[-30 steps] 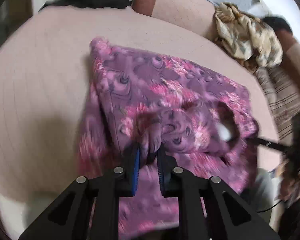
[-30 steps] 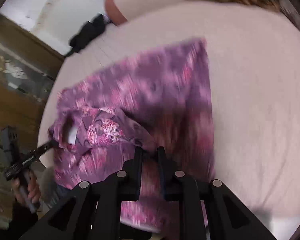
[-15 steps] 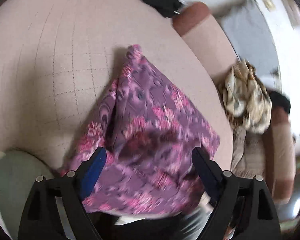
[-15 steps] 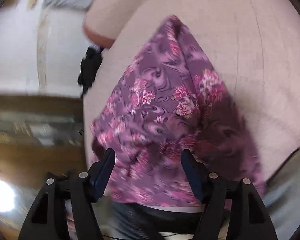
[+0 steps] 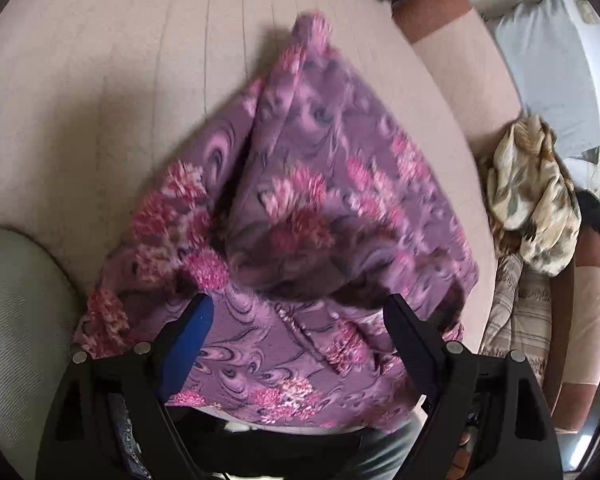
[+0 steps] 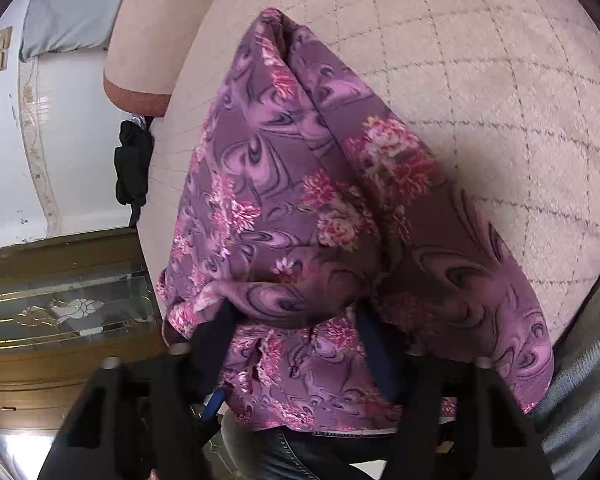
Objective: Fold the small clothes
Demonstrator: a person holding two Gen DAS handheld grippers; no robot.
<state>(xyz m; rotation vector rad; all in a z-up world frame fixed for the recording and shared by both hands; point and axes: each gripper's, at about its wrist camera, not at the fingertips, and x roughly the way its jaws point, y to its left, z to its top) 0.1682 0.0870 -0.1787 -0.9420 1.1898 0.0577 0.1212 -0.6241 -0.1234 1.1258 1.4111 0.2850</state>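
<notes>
Left wrist view: the left gripper (image 5: 296, 320) has its fingers spread wide, grasping nothing. Between and beyond them lies the purple floral garment (image 5: 320, 216), heaped on the pink quilted sofa seat (image 5: 120, 80). Its top layer is doubled over toward the near edge of the seat, and the far end tapers to a rumpled point. A green cushion (image 5: 16, 300) sits to the left of the garment. To its right, well apart, a crumpled beige patterned cloth (image 5: 536, 196) rests against the sofa back.

Right wrist view: the right gripper (image 6: 296, 320) is likewise spread and released, with the same garment draped across the gap between its fingers and hanging over the near seat edge. A black item (image 6: 132, 168) lies at the seat's far-left edge, well away from the garment.

By my reading, one rough fold is laid down, but the layers sit uneven and bunched. What seems left is straightening the edges, a further fold to make it compact, and then the beige cloth, if that counts among the clothes.
</notes>
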